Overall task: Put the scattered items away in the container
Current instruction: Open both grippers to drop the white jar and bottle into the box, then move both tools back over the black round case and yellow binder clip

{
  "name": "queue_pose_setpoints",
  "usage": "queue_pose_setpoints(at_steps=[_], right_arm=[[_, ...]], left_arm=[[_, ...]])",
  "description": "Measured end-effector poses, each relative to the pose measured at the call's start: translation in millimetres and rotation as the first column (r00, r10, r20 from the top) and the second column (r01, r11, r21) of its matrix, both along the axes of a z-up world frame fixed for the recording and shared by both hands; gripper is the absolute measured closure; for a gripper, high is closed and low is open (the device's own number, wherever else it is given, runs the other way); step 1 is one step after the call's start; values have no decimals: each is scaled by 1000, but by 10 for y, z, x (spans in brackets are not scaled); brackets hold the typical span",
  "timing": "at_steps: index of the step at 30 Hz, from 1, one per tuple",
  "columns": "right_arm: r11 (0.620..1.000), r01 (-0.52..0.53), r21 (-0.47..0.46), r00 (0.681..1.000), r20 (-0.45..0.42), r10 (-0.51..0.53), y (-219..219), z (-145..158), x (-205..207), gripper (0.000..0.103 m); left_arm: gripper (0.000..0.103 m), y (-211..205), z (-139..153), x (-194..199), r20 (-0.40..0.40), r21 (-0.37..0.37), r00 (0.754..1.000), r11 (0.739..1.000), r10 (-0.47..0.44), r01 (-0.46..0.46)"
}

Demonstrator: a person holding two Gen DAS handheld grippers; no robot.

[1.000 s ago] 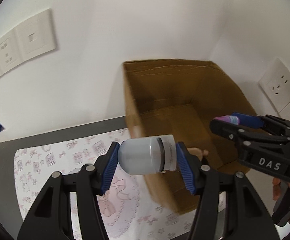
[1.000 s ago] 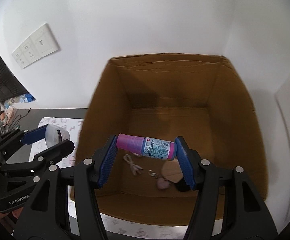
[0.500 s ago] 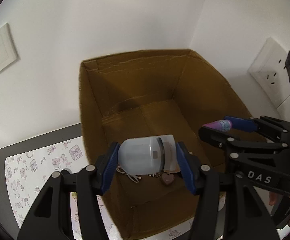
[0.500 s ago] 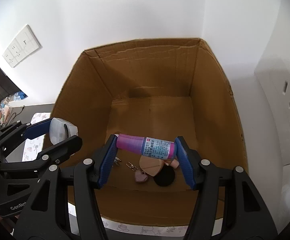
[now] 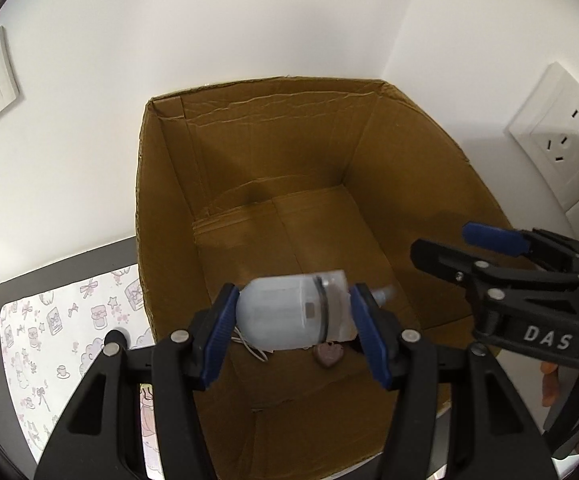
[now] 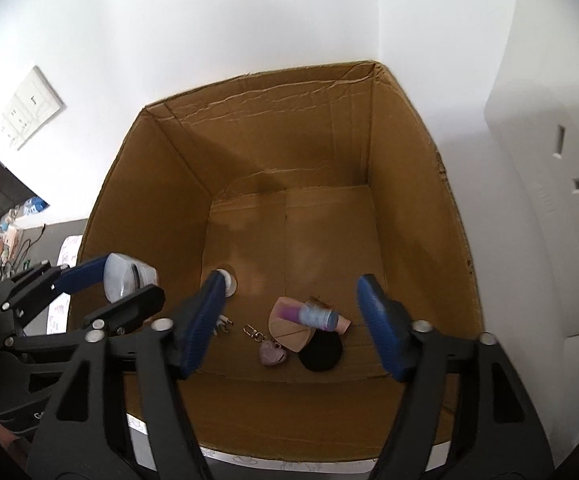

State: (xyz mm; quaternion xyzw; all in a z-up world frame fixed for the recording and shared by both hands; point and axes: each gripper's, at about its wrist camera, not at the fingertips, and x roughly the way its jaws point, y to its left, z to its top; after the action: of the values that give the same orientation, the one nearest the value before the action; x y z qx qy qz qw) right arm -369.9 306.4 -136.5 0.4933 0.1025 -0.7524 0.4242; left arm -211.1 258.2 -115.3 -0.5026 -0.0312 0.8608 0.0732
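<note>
An open cardboard box point(image 5: 161, 200) point(image 6: 409, 200) stands in the wall corner. My left gripper point(image 5: 294, 308) point(image 6: 125, 280) is shut on a cloudy white jar point(image 5: 285, 316) point(image 6: 123, 276), held sideways over the box's near left part. My right gripper point(image 6: 289, 284) point(image 5: 443, 240) hangs open over the box with nothing between its blue pads. A pink-and-blue bottle point(image 6: 315, 316) lies on the box floor across a tan wedge point(image 6: 289, 332). Beside them lie a heart keychain point(image 6: 272, 354) point(image 5: 329, 354) and a black disc point(image 6: 321, 354).
A patterned mat point(image 5: 61, 340) covers the dark table left of the box. A white cable point(image 5: 249, 350) lies on the box floor. Wall sockets point(image 5: 557, 140) point(image 6: 569, 184) sit close on the right, a switch panel point(image 6: 29, 108) on the left wall.
My right gripper has opened and the pink-and-blue bottle has dropped onto the box floor. Both grippers have moved further over the box; the left still holds the jar.
</note>
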Motion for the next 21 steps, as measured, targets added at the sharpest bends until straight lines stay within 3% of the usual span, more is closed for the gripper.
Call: queue_pose_setpoints(at_steps=[2,4,9,11,21], right_arm=[[1000,11,-9,1000,0,-11,9,20,-5,17],[1000,26,-17,1000,-5,-26,21,45,-7,11],[998,46,-34,999,-17,-47,17,113,11,11],[998,44,-41,999,-17,-45,2,141,40,0],[996,29,-86,999,-24,-31,-155,341,264,0]], left_arm=[[21,-8,3,1,-6,7,1000,1000,-4,4],[11,-18,15,12,-17,4,1000,1000,-3,3],[11,-53,41,55,-25,-3,1000,1000,-6,6],[11,-84,63,80,-31,9,1000,1000,-4,4],[11,-361,304,239,-94,46,995,998,39,-34]])
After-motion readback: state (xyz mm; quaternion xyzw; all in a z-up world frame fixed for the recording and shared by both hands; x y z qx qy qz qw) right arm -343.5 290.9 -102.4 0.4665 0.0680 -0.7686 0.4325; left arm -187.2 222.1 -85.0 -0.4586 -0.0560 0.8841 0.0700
